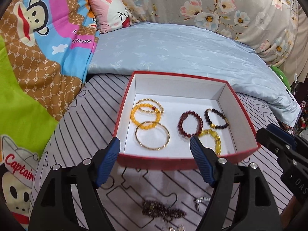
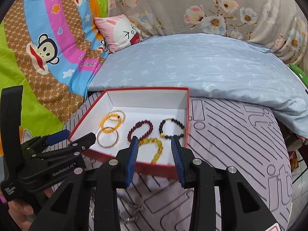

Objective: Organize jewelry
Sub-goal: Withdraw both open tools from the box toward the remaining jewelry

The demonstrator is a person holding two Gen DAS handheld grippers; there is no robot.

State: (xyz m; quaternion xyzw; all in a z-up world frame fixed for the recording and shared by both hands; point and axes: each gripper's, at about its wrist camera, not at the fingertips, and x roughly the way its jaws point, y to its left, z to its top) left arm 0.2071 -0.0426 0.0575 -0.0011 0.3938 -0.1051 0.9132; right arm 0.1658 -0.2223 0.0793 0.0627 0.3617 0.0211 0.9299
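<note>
Red-walled box point(image 1: 184, 160) already held six bracelets; a dark beaded strand point(image 1: 163, 210) and silver pieces point(image 1: 201, 202) lay outside, left gripper point(image 1: 155, 154) and right gripper point(image 2: 155, 150) gaping, empty.

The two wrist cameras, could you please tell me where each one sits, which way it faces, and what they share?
Left wrist: sits on the left claw, low over the striped sheet, facing the red box and the bedding beyond; its own open blue-padded fingers and the right claw at the right edge show.
Right wrist: sits on the right claw, facing the same box from its right; its open fingers, the left claw and the person's hand show at lower left.
Shared: the red box, its bracelets such as the gold bangle, and the rabbit pillow.
</note>
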